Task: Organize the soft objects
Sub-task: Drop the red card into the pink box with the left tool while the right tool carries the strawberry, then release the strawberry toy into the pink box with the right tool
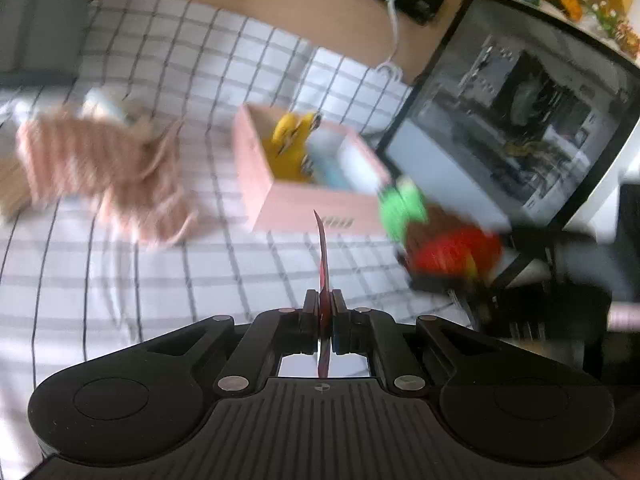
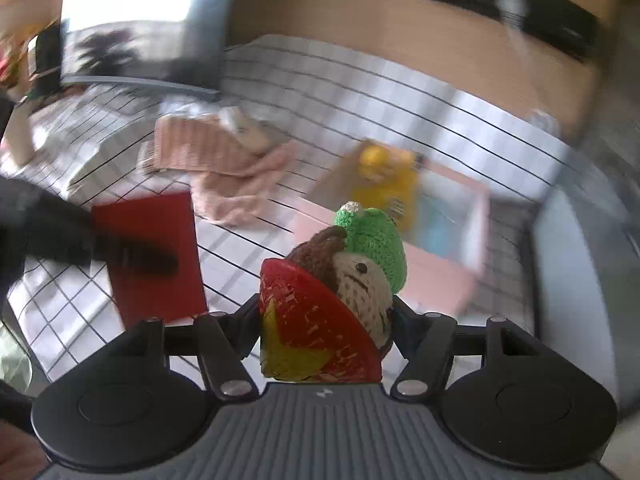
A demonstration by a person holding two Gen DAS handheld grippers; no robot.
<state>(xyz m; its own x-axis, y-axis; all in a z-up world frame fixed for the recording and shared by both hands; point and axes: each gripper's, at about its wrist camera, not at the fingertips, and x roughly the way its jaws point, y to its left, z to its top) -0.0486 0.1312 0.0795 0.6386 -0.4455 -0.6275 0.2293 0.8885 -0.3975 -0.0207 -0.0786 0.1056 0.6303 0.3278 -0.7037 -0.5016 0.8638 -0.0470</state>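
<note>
Right gripper (image 2: 326, 316) is clamped on a crocheted doll (image 2: 340, 280) (green hat, brown hair, red body), gripped low on the body so the head and hat stand clear ahead of the jaws. Left gripper (image 1: 323, 312) is closed on a thin red card (image 1: 322, 264), seen edge-on in its own view and as a flat red rectangle (image 2: 152, 256) off to the right gripper's left. The pink box (image 1: 280, 196) sits ahead of both grippers on the checked sheet (image 1: 160, 272), already holding a yellow plush (image 1: 290, 140) and something pale blue. Risk, as I judge it: the doll is squashy and top-heavy in this hold, so it could slip during a fast swing; both views are motion-blurred. Second risk: free space in the box looks limited to its near-right corner, so the doll may catch the near wall or land on the yellow plush and roll out. Open room: bare sheet directly ahead of the left gripper. A striped pink cloth (image 1: 104, 164) lies ahead-left, well clear of the box. A dark monitor (image 1: 516, 120) stands just beyond the box to the left gripper's right, limiting approach from there.
</note>
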